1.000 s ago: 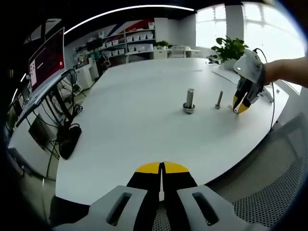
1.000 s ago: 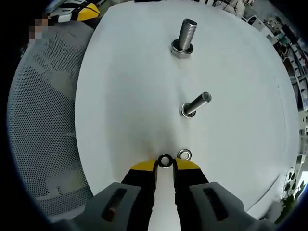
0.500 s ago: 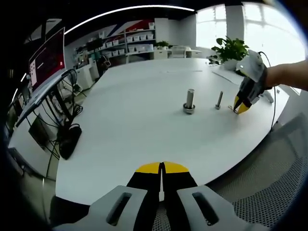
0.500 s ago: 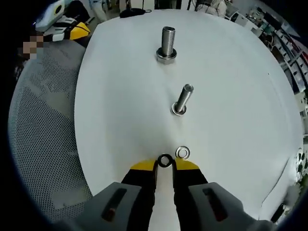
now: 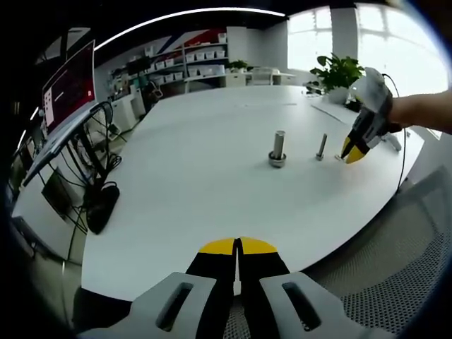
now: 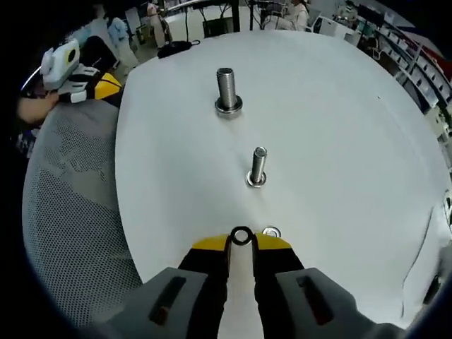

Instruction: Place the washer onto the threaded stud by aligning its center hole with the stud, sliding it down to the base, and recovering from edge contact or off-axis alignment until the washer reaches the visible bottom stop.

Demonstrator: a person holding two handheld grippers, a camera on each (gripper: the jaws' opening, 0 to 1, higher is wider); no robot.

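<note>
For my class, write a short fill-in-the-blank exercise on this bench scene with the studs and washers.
1. The right tool holds a dark ____ between its tips.
2. A second washer lies flat on the white ____.
3. The number of threaded studs standing upright on the table is ____: a thin stud and a thick stud.
4. The jaws of the left tool are ____.

Missing words: washer; table; two; shut
</note>
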